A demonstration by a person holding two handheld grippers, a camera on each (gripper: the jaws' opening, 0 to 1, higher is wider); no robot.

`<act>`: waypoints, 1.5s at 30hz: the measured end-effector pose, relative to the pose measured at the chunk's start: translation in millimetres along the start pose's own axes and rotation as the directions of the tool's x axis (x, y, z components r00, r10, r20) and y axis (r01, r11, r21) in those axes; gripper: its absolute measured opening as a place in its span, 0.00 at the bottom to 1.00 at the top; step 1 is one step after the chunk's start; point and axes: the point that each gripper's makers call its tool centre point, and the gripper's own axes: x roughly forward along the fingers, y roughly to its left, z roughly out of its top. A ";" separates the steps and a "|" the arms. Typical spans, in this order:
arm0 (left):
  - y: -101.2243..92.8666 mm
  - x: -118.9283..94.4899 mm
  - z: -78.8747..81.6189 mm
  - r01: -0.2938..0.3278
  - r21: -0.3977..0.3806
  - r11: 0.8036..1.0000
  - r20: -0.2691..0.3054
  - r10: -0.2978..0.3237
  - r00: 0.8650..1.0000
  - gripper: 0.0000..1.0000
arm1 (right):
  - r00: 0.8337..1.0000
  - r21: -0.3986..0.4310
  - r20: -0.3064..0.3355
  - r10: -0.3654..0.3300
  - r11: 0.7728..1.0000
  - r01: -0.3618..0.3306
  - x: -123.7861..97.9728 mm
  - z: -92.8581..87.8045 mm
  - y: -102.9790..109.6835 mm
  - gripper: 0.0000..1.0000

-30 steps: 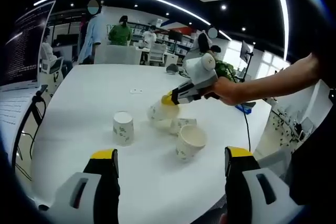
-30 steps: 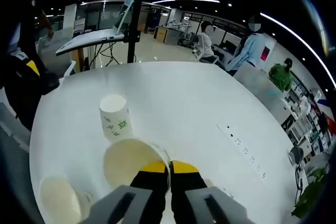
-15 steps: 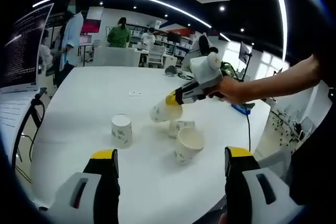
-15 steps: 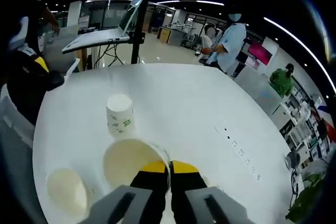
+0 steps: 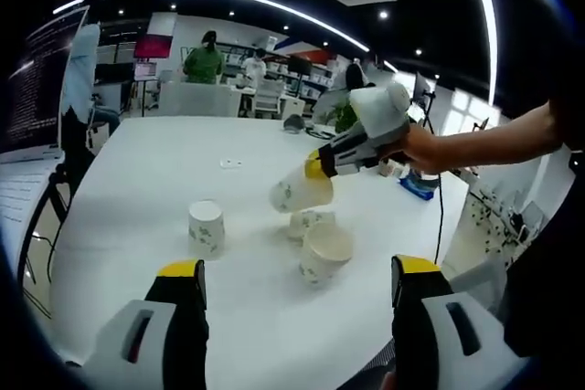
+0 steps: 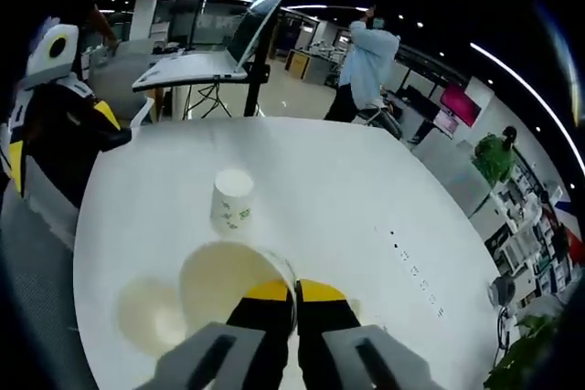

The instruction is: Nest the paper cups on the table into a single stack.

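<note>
Paper cups, white with small green prints too blurred to read: right tongs (image 5: 315, 169) pinch one cup (image 5: 301, 193) tilted above two others; left tongs (image 5: 292, 282) spread.

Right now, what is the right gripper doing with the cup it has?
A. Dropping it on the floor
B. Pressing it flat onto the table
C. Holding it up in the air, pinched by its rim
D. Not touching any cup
C. The right gripper has its fingers shut on the rim of the held cup, which hangs tilted above the other cups on the table.
</note>
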 end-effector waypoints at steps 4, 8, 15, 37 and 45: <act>-4.4 1.5 3.7 0.008 0.006 1.000 0.004 -0.008 1.000 0.82 | 1.000 -0.006 -0.001 0.003 1.000 -0.003 -12.1 1.8 2.0 0.00; -6.1 2.9 4.6 0.015 0.012 1.000 0.004 -0.015 1.000 0.82 | 1.000 -0.031 -0.008 0.021 0.999 -0.021 -24.6 3.9 10.7 0.00; -10.5 6.3 4.1 0.029 0.021 0.999 -0.002 -0.029 1.000 0.82 | 0.997 -0.069 -0.051 0.058 0.996 -0.062 -41.0 -4.0 23.6 0.00; -15.7 8.7 -2.1 0.037 0.037 0.999 -0.014 -0.036 0.999 0.82 | 0.963 -0.173 -0.141 0.230 0.952 -0.252 -61.1 2.7 84.0 0.00; -14.1 4.9 -1.1 0.030 0.050 0.998 -0.016 -0.029 0.999 0.83 | 0.946 -0.170 -0.190 0.262 0.940 -0.295 -47.9 -2.4 94.2 0.00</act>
